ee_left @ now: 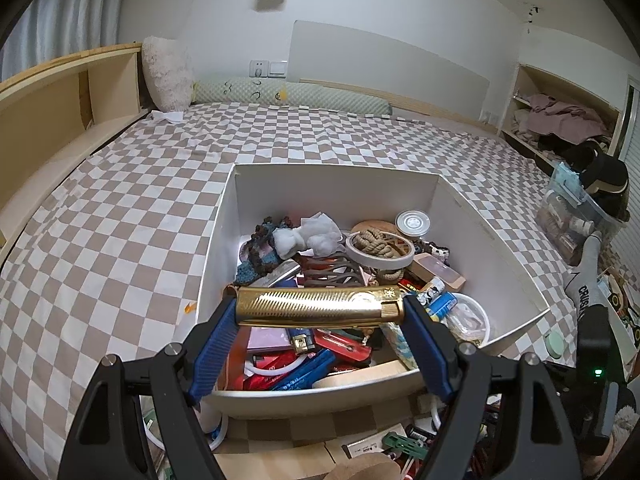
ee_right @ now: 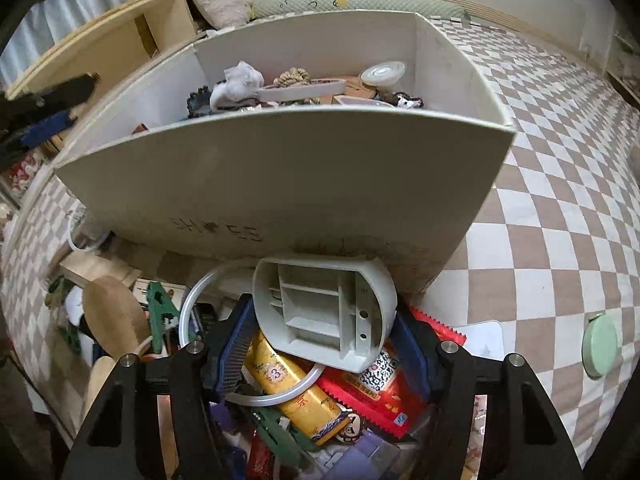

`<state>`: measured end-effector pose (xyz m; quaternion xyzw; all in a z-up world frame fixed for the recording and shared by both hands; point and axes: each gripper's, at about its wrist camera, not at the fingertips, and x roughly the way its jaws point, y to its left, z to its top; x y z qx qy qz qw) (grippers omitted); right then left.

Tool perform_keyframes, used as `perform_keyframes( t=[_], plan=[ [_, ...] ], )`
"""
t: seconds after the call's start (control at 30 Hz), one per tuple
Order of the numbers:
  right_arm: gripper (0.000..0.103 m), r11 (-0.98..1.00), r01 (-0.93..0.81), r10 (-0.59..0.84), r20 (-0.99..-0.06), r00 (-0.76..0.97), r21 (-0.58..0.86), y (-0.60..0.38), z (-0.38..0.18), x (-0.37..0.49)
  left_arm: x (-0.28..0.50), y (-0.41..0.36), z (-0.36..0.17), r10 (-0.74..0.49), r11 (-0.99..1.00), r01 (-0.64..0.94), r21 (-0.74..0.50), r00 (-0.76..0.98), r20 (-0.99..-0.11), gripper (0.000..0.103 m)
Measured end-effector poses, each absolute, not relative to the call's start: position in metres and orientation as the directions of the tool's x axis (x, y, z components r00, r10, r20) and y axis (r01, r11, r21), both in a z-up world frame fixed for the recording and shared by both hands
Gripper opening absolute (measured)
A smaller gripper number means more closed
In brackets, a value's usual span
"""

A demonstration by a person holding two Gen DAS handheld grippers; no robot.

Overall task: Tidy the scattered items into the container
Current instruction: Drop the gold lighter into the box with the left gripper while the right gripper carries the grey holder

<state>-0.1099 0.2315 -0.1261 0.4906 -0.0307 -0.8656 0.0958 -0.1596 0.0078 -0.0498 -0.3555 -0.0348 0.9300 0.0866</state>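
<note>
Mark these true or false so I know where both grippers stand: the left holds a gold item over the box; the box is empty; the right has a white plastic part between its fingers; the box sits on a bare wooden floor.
1. The left gripper holds a gold item over the box. True: it spans the fingers, pressed at both ends.
2. The box is empty. False: it already holds a tape roll, cloth, packets and more.
3. The right gripper has a white plastic part between its fingers. True, though a firm grip cannot be confirmed.
4. The box sits on a bare wooden floor. False: it rests on a checkered sheet.
</note>
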Motion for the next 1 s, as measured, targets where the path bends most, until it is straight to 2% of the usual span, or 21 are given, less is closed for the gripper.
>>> perform_keyframes(
  t=[0.23,0.47,0.63,0.7,0.8,1.0],
  plan=[
    [0.066,-0.973,0.117,-0.23,-0.824,-0.517,0.198,0.242,-0.11,-0.101,-0.173,0.014,-0.058,0.179,-0.984,-0.132,-0.122,-0.712,-0.679,0.081],
    [0.066,-0.974,0.117,-0.225,-0.819,-0.528,0.192,0.245,-0.097,-0.093,-0.188,0.024,-0.063,0.172,-0.985,-0.139,-0.105,-0.688,-0.705,0.081],
    [0.066,-0.967,0.144,-0.254,-0.817,-0.517,0.21,0.242,-0.09,-0.084,-0.196,0.025,-0.068,0.175,-0.984,-0.133,-0.115,-0.668,-0.724,0.081],
    [0.066,-0.952,0.152,-0.305,-0.815,-0.493,0.264,0.243,-0.088,-0.079,-0.197,0.025,-0.069,0.173,-0.985,-0.133,-0.113,-0.664,-0.727,0.081],
    [0.066,-0.973,0.167,-0.225,-0.827,-0.516,0.161,0.238,-0.081,-0.072,-0.197,0.025,-0.07,0.169,-0.985,-0.13,-0.11,-0.66,-0.732,0.081],
    [0.066,-0.978,0.15,-0.204,-0.823,-0.53,0.146,0.249,-0.071,-0.064,-0.2,0.027,-0.074,0.167,-0.986,-0.131,-0.107,-0.652,-0.74,0.081]
  ],
)
